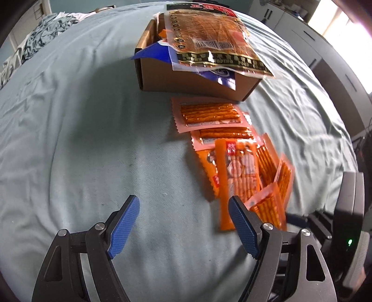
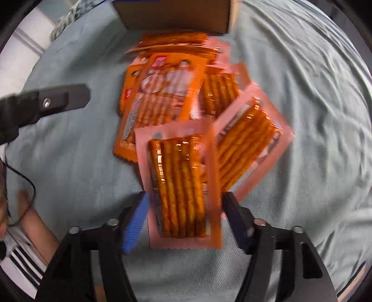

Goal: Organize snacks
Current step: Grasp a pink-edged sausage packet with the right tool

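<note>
Several orange snack-stick packets [image 1: 234, 153] lie in a loose pile on the pale blue bedsheet [image 1: 93, 139], in front of a brown cardboard box [image 1: 193, 81]. A large clear packet of orange snacks [image 1: 209, 44] rests on top of the box, over blue packets. My left gripper [image 1: 183, 223] is open and empty, low over the sheet, left of the pile. In the right wrist view, my right gripper [image 2: 186, 220] is open, its fingers on either side of a pink-edged packet of orange sticks [image 2: 181, 183]. The view is blurred, so contact is unclear. The pile [image 2: 167, 93] and the box [image 2: 176, 16] lie beyond.
Crumpled patterned fabric [image 1: 41, 37] lies at the bed's far left. Grey cabinets [image 1: 325, 53] stand to the right of the bed. My left gripper's arm [image 2: 53, 102] shows at the left of the right wrist view, with a black cable [image 2: 25, 181] below it.
</note>
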`<state>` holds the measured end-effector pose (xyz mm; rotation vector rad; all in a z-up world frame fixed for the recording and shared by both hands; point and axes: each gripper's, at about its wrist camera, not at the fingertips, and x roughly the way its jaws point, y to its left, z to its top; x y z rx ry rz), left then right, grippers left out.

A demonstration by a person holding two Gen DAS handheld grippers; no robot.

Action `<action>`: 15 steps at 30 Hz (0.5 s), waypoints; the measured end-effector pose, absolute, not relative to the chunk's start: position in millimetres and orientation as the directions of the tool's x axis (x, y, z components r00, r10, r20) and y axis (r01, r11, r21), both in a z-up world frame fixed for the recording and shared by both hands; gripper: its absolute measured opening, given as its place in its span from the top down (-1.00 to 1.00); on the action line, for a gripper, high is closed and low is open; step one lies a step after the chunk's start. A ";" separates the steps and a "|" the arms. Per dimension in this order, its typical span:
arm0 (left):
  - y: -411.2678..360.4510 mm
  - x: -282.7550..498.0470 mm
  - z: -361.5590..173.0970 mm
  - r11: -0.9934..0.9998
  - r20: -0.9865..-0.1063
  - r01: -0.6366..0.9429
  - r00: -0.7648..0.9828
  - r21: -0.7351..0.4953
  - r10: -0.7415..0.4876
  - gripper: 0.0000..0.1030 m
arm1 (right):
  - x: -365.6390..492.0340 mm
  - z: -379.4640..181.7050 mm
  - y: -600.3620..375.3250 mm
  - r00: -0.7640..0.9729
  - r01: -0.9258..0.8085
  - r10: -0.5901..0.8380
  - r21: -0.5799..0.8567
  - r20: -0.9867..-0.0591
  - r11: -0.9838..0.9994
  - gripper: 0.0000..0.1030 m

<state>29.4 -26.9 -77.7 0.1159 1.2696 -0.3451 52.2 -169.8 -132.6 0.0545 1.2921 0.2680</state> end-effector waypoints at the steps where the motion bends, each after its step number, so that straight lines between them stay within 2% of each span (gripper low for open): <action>1: -27.9 27.8 -78.3 0.941 -0.950 0.325 0.252 -0.097 -0.185 -0.54 | 52.3 -133.9 -167.2 0.246 -0.176 0.208 0.168 -0.947 0.970 -0.42; 3: -29.0 25.4 -78.7 0.938 -0.950 0.335 0.252 -0.090 -0.181 -0.54 | 51.4 -131.5 -167.7 0.260 -0.182 0.203 0.159 -0.944 0.970 -0.31; 5: -30.2 23.5 -78.3 0.936 -0.951 0.341 0.255 -0.082 -0.176 -0.54 | 47.4 -124.1 -176.7 0.283 -0.174 0.223 0.179 -0.933 0.968 0.23; 6: -29.5 23.0 -77.2 0.936 -0.950 0.342 0.256 -0.082 -0.177 -0.54 | 44.5 -120.5 -183.6 0.282 -0.158 0.246 0.208 -0.927 0.965 0.30; 10: -28.2 20.6 -75.2 0.935 -0.948 0.345 0.260 -0.088 -0.185 -0.54 | 43.8 -106.5 -203.9 0.284 -0.115 0.334 0.314 -0.899 0.942 0.33; 15: -25.9 19.5 -73.4 0.934 -0.944 0.344 0.263 -0.099 -0.197 -0.54 | 37.6 -82.0 -235.3 0.388 -0.054 0.380 0.391 -0.840 0.919 0.34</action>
